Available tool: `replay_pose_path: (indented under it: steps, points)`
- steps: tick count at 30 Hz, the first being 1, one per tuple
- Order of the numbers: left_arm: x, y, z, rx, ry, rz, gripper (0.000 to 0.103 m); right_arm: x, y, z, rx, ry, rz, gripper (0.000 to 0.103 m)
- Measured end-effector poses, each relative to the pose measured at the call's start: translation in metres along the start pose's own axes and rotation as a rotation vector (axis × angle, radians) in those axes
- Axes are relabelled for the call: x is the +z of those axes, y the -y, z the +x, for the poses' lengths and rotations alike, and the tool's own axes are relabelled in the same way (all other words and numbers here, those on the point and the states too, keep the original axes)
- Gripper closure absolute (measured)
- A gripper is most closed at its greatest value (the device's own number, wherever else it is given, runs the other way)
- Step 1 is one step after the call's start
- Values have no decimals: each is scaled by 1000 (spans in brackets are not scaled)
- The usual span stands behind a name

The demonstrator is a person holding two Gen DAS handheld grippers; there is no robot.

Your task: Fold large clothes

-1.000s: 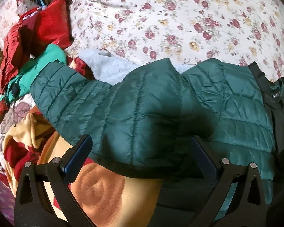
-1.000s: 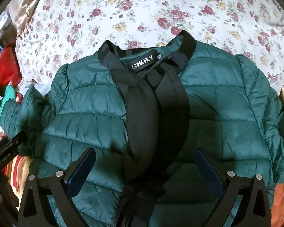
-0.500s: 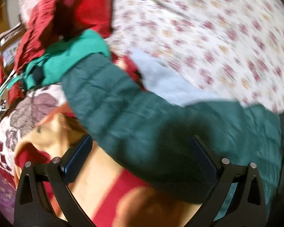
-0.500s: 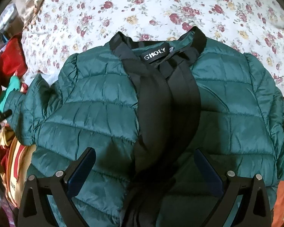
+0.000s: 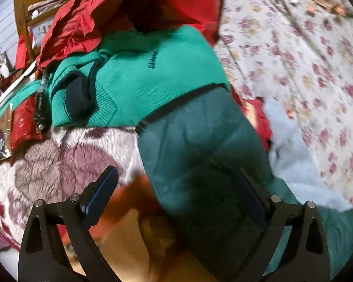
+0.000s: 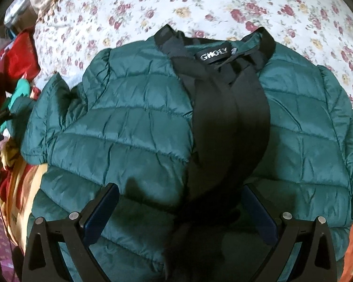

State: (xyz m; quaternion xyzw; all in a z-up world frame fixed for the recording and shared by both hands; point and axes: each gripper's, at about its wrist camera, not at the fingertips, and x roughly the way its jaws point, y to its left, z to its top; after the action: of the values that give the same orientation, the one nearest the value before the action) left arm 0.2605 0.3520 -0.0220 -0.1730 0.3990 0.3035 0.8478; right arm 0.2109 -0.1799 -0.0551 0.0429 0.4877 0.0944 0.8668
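A dark green quilted jacket [image 6: 134,127] lies front-up on a flowered bedsheet [image 6: 223,2], its black lining [image 6: 226,122] showing down the open middle and a black label at the collar in the upper centre of the right wrist view. One jacket is in view, with two sleeves: one runs off the left edge of that view, the other bunches at the right edge. The right gripper [image 6: 180,213] hovers low in the frame over the jacket's lower middle, its two blue-padded fingers spread wide with nothing pinched between them. In the left wrist view, blurred by motion, one sleeve [image 5: 200,155] crosses from centre to lower right, its black-edged cuff lying against a bright green sweater [image 5: 153,80]. The left gripper [image 5: 176,202] has its jaws apart, having just been closing slightly; the sleeve lies between them, nearer the right finger, not visibly clamped. One red garment [image 5: 87,16] fills the upper left.
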Motion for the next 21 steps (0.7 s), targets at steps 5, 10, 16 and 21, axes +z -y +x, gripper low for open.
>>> replay_pose_path:
  steps: [5,10,16,21]
  points:
    - [6,-2,23,-42,-34,-11,35,1,0,4,-9,-14,-1,0]
    - [10,-5,22,-104,-22,-42,88,1,1,6,-9,-23,5,0]
    - [4,-12,-12,-199,42,-53,93,-1,2,3,-4,-20,13,0]
    - [-7,-8,-43,-259,64,-31,95,-5,5,-2,-3,-20,22,0]
